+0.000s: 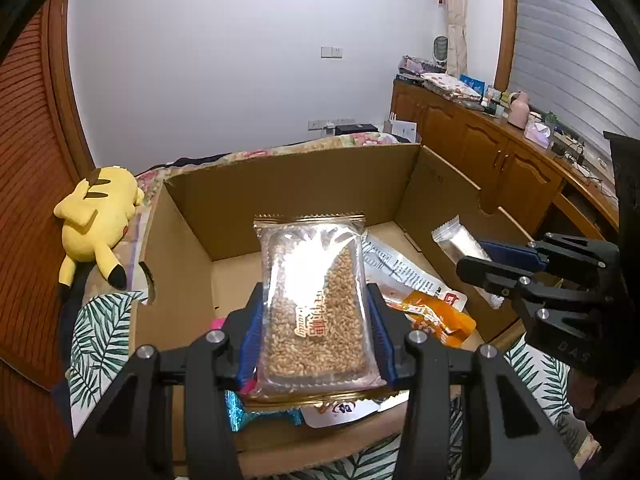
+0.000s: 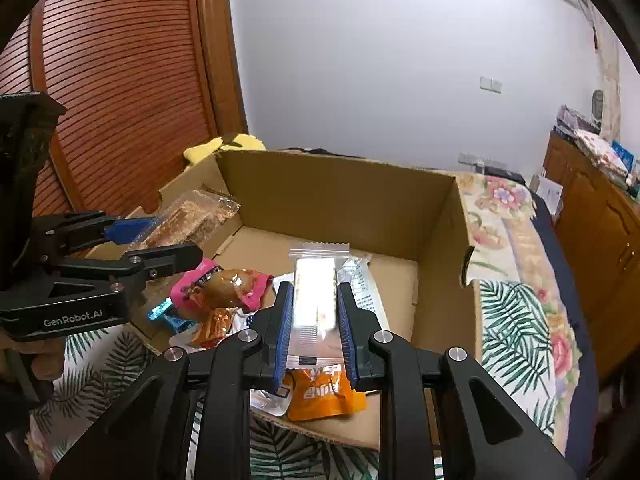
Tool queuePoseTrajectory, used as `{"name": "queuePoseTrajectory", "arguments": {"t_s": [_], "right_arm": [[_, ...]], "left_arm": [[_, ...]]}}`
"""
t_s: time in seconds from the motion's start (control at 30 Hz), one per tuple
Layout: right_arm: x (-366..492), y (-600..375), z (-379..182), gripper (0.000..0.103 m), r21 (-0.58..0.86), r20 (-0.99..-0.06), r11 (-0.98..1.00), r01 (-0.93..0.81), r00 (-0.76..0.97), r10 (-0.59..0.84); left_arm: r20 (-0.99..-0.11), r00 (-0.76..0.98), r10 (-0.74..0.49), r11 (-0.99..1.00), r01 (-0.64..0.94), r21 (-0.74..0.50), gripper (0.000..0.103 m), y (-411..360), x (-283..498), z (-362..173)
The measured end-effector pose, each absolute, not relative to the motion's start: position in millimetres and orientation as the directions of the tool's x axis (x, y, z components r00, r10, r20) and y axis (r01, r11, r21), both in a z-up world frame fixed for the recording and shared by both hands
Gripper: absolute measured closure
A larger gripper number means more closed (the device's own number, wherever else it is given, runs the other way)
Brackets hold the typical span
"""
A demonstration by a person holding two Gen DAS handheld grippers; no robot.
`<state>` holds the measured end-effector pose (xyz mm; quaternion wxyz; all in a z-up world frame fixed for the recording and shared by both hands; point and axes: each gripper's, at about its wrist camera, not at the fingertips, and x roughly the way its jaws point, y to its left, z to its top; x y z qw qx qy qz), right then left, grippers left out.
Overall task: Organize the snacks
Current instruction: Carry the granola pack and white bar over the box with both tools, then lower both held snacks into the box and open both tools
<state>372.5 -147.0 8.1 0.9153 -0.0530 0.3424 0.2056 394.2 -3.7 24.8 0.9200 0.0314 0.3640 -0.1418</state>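
Observation:
My left gripper (image 1: 314,312) is shut on a clear packet of puffed-rice bar (image 1: 314,304), held above the open cardboard box (image 1: 288,192); the packet also shows in the right wrist view (image 2: 188,220). My right gripper (image 2: 314,312) is shut on a slim silver-white snack packet (image 2: 314,292), held over the box (image 2: 332,196); this packet also shows at the right of the left wrist view (image 1: 460,244). Loose snacks lie on the box floor: an orange packet (image 2: 324,392), a pink packet (image 2: 224,284), a blue-foil candy (image 2: 166,314) and a white printed packet (image 1: 404,272).
The box sits on a bed with a leaf-print cloth (image 2: 516,320) and floral quilt (image 2: 504,208). A yellow plush toy (image 1: 100,216) lies left of the box. A wooden cabinet (image 1: 492,152) with clutter runs along the right. A slatted wooden door (image 2: 120,92) stands at left.

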Motion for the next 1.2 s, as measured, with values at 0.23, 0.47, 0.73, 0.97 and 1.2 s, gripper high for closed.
{"name": "queuePoseTrajectory", "arguments": {"t_s": [0.23,0.47,0.73,0.97,1.2], "right_arm": [[376.7,-142.4,2.3,0.083,0.053,-0.661,0.907,-0.418,0.666,0.345],[378.6,-140.3,-2.3,0.08,0.066,-0.676,0.905,-0.42,0.648,0.35],[368.5,-142.5,4.7,0.071,0.066,-0.663,0.912,-0.405,0.665,0.344],[333.4,-152.6,21.6,0.065,0.083,-0.625,0.921,-0.38,0.701,0.345],[283.8,-162.9,38.7,0.055,0.072,-0.589,0.937,-0.341,0.744,0.316]], "left_arm": [[-0.69,0.687,-0.228,0.961,0.274,-0.045,0.056,-4.1,396.5,16.2],[-0.695,0.687,-0.211,0.965,0.261,-0.035,0.054,-4.2,393.7,11.6],[-0.675,0.711,-0.196,0.969,0.245,-0.023,0.044,-3.1,379.9,23.6],[-0.636,0.745,-0.198,0.972,0.233,-0.03,0.037,2.6,345.1,47.0],[-0.573,0.798,-0.185,0.976,0.217,-0.013,0.029,8.3,287.7,71.5]]}}
